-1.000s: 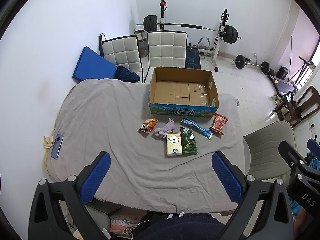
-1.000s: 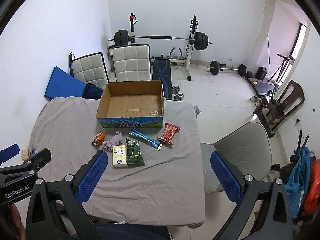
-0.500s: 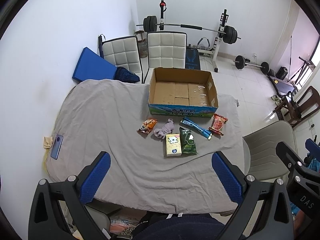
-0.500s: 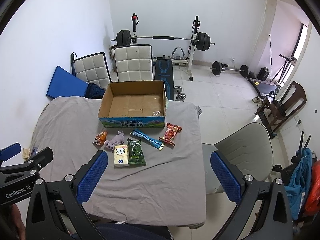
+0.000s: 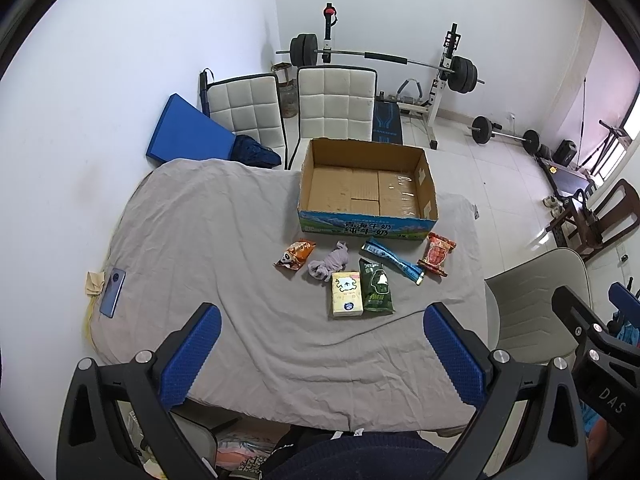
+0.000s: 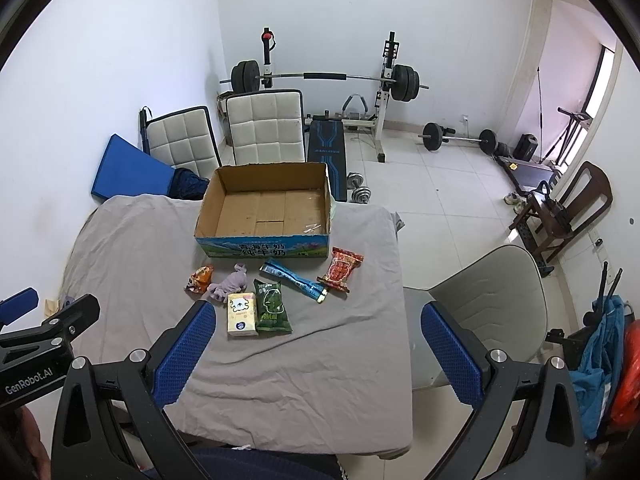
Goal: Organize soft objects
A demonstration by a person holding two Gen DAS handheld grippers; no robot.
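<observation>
Little has moved: both views have drifted slightly. Left gripper and right gripper hover with fingers spread, grasping nothing. Six soft items, including a purple sock, lie grouped before the empty cardboard box; bare bench stretches leftward.

The near half of the cloth-covered counter lies bare, open for passage from the front edge. The cardboard box is open-topped with an unobstructed bottom. Just before its front wall, six items crowd a band: orange packet, grey sock, tissue pack, green packet, blue tube pouch, red packet. A phone sits at the left edge.
</observation>
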